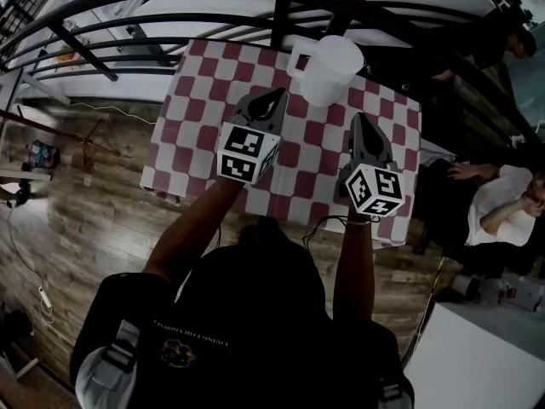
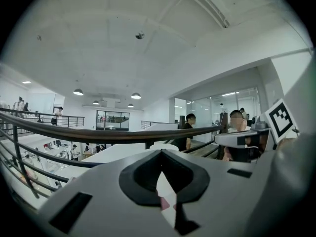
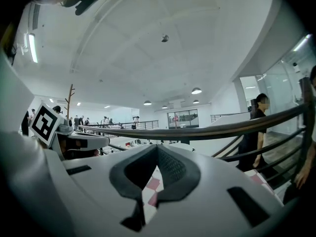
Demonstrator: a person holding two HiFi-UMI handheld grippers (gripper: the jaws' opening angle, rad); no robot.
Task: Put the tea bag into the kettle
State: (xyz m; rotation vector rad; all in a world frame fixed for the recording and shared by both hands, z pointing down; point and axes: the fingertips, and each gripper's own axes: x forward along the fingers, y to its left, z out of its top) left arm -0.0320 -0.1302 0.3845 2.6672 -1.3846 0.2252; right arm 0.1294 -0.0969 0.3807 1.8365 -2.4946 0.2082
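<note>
A white translucent kettle with a handle stands at the far edge of the table, which is covered by a red and white chequered cloth. My left gripper hovers over the cloth just left of and nearer than the kettle, jaws shut with nothing between them. My right gripper hangs to the right of the kettle, its jaws closed to a point and empty. In the left gripper view the left gripper points nearly level over the railing; the right gripper does the same. No tea bag shows in any view.
A black railing runs just behind the table. A seated person is close to the table's right side. Wooden floor lies to the left, and a white tabletop is at the lower right.
</note>
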